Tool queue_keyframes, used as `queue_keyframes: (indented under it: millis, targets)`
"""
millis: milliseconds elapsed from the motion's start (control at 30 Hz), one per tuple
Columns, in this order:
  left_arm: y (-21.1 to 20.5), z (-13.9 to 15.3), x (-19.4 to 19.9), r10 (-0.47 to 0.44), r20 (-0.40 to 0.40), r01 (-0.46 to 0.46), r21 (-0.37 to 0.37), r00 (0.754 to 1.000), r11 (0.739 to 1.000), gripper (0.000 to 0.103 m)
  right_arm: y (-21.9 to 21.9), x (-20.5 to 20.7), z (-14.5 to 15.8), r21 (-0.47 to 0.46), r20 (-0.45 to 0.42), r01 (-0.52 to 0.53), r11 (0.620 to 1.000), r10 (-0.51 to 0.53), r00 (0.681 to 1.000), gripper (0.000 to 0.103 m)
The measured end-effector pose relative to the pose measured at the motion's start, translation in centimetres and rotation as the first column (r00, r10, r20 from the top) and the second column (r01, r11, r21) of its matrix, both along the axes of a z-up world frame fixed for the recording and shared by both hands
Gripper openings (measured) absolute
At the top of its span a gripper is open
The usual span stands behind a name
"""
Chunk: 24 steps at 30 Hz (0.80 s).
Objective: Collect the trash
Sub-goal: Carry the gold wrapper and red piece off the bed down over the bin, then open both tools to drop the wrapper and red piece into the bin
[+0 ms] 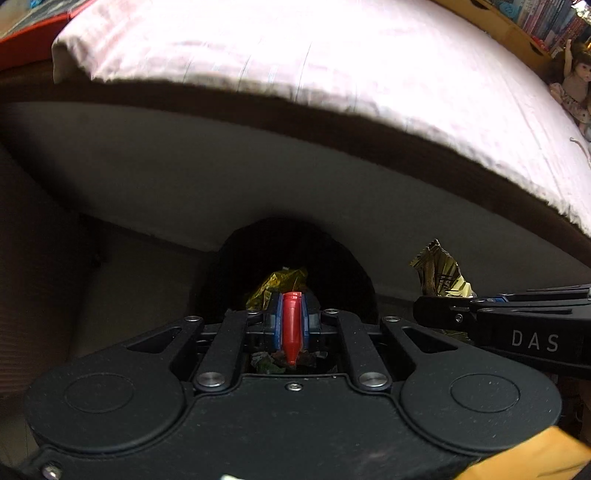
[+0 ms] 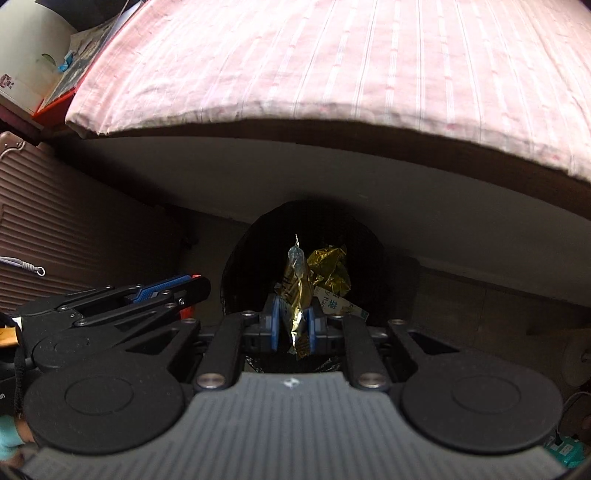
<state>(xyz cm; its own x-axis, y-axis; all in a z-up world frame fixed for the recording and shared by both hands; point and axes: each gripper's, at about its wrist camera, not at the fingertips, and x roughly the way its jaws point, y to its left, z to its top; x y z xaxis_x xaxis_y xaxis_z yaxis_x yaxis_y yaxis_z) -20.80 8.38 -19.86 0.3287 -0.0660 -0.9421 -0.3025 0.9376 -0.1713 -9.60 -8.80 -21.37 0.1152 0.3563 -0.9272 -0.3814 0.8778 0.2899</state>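
My left gripper [image 1: 291,314] is shut on a small red plastic piece [image 1: 291,326] shaped like a pen cap, above a black trash bin [image 1: 343,266]. A crumpled gold wrapper [image 1: 277,286] lies in the bin. My right gripper [image 2: 293,325] is shut on a gold foil wrapper [image 2: 297,291] that stands up between its blue pads, over the same bin [image 2: 243,258]. The bin also holds crumpled gold foil [image 2: 332,271] and a white printed packet [image 2: 341,306]. Each view shows the other gripper beside it: the right one [image 1: 424,314] with its wrapper [image 1: 441,273], the left one [image 2: 195,286].
A bed with a pink striped sheet [image 2: 332,66] overhangs right behind the bin. A ribbed pink suitcase [image 2: 55,221] stands to the left. A doll [image 1: 574,85] and a shelf of books [image 1: 546,18] are at the far right. Papers [image 2: 74,62] lie at the bed's left end.
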Motion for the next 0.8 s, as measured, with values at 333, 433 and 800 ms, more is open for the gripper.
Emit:
queue_keyframes:
  millis: [333, 433, 800]
  targets:
    - [-0.3, -2.6, -0.2, 0.002, -0.059, -0.002, 0.001, 0.998, 1.000, 0.009, 0.1, -0.3, -2.4, -0.001, -0.052, 0.018, 1.000, -0.018, 0.999, 0.021]
    - [-0.1, -2.9, -0.1, 0.005, -0.067, -0.005, 0.001, 0.998, 1.000, 0.010, -0.2, -0.1, -2.6, 0.010, -0.058, 0.029, 1.000, -0.028, 0.998, 0.023]
    - [0.0, -3.8, 0.0, 0.012, -0.083, -0.010, 0.027, 0.997, 1.000, 0.036, -0.3, -0.5, -2.6, 0.024, -0.050, 0.043, 0.999, -0.042, 0.998, 0.047]
